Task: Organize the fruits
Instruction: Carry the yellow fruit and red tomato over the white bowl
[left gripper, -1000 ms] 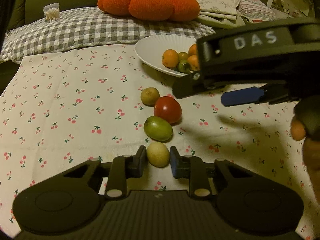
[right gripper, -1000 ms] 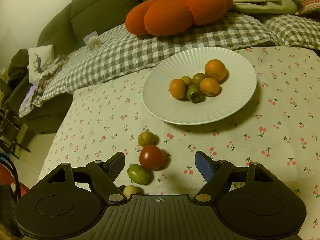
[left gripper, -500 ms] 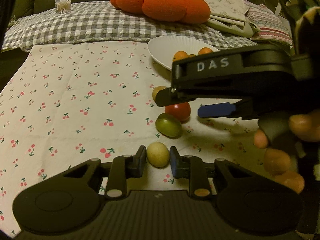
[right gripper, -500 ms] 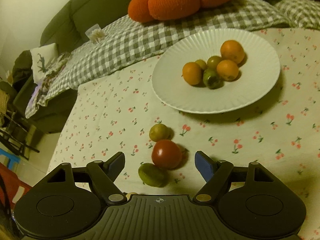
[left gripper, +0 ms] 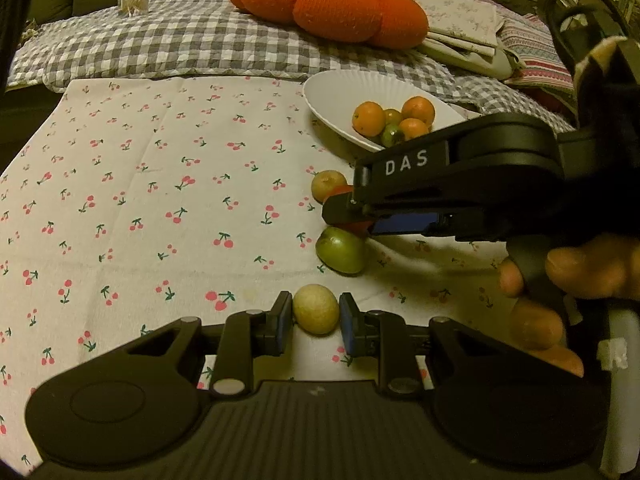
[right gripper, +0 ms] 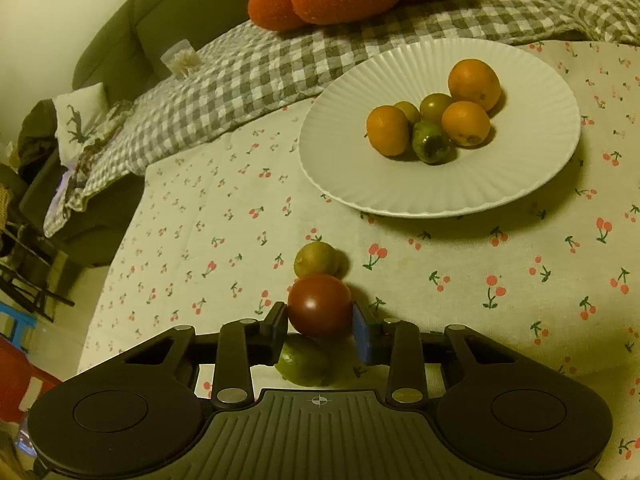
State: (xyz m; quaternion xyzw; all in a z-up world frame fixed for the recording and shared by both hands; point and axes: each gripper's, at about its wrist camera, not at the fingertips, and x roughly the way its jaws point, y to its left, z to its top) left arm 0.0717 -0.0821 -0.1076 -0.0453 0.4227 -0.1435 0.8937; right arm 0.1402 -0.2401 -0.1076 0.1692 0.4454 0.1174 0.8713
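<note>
- White cherry-print cloth [right gripper: 440, 248] over the counter: soft and faintly creased, so lift fruit straight up rather than dragging it.
- White ribbed plate [right gripper: 520, 168] at the far side, with orange fruits [right gripper: 474, 84] and small green ones clustered in the middle; very likely the goal. Aim for the bare near part, come in low, and release gently to avoid rolling or knocking the pile.
- Right gripper [right gripper: 320, 322]: jaws drawn in on the red tomato [right gripper: 320, 306], pads against both its sides. Squeeze only lightly, given smooth round skin that probably slips or bruises. Raise well clear before swinging toward the plate, with the green fruit [right gripper: 304, 364] just below and the yellow-green fruit [right gripper: 316, 260] just behind.
- Left gripper [left gripper: 316, 318]: jaws closed against the pale yellow fruit [left gripper: 316, 309] near the front of the cloth; cannot tell whether resting or raised. Keep low and out of the other gripper's path, then follow to the plate.
</note>
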